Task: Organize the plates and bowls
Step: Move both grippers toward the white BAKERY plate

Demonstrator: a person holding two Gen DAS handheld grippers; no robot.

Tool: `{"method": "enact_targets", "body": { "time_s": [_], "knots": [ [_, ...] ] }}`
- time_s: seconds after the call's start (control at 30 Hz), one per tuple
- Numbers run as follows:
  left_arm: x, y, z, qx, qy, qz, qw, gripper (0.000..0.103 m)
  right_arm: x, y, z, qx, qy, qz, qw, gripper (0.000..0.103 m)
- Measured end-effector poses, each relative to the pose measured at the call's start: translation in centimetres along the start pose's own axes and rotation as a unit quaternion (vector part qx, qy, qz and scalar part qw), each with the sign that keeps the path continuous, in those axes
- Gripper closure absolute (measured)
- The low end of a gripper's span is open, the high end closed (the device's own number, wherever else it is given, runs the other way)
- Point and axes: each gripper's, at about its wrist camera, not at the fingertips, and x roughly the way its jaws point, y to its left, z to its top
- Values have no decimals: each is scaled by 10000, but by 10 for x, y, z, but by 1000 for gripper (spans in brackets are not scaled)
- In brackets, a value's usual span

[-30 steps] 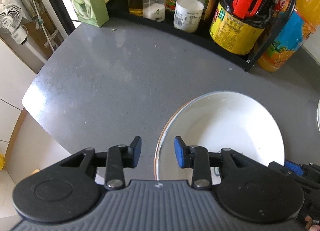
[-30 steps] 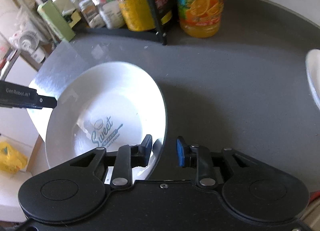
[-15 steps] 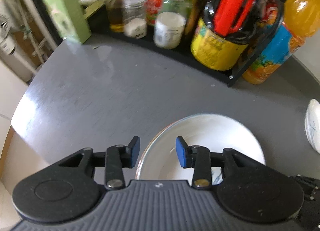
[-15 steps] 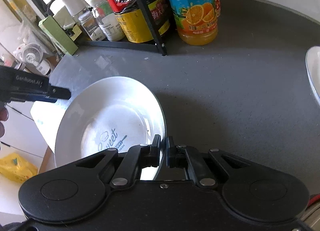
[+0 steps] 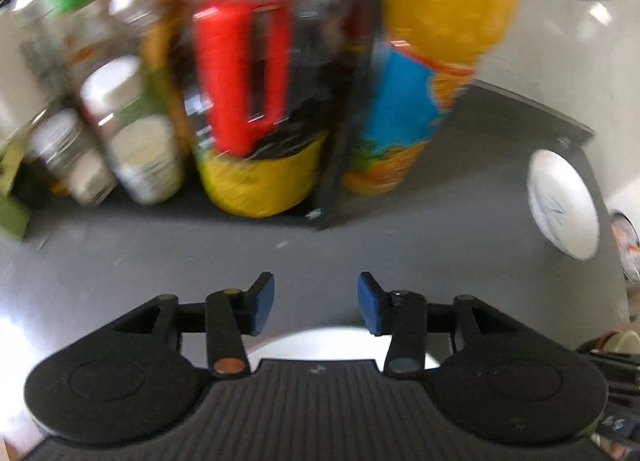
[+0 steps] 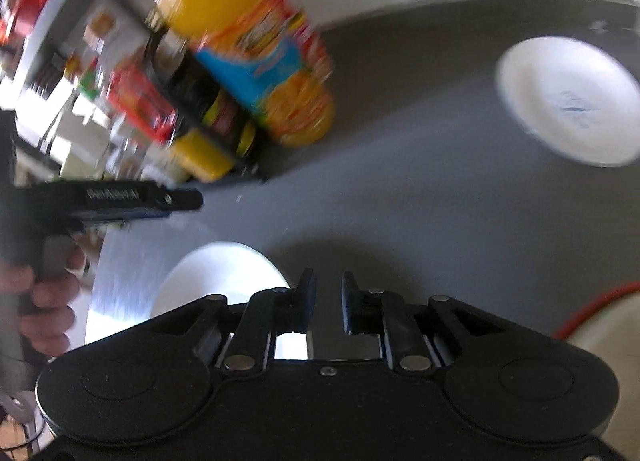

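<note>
Though blurred, perhaps three white plates (image 6: 572, 101) show.

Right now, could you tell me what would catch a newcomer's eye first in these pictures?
The tall orange juice bottle with a blue label stands out at the back of the dark grey countertop, beside a blurred rack of jars. A round white plate lies far right; another white plate sits just beyond the right gripper.
</note>
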Motion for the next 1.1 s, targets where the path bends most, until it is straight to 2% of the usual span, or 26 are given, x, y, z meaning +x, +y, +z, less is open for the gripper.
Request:
{"method": "enact_targets", "body": {
  "time_s": [0.1,0.33,0.43,0.5,0.6,0.73,1.1],
  "knots": [
    [5,-19,10,292,49,-223,9993,54,-25,-10,1,302,-319,-196,9988,75],
    [12,-69,17,627,88,-489,9968,51,-70,-45,0,714,-823,-577,9924,69],
    [12,-90,15,676,70,-528,9963,51,-83,-68,0,1028,-930,-472,9892,63],
    [12,-102,15,689,52,-521,9962,51,-90,-77,2,1146,-989,-404,9876,60],
    [13,-122,15,652,24,-390,9971,51,-101,-90,7,1006,-1037,-349,9889,54],
    [12,-139,17,443,38,-272,9986,51,-113,-107,15,789,-1071,-245,9908,52],
    [20,-186,18,28,10,-48,10000,50,-122,-176,40,673,-1039,-141,9922,51]
  ]
}}
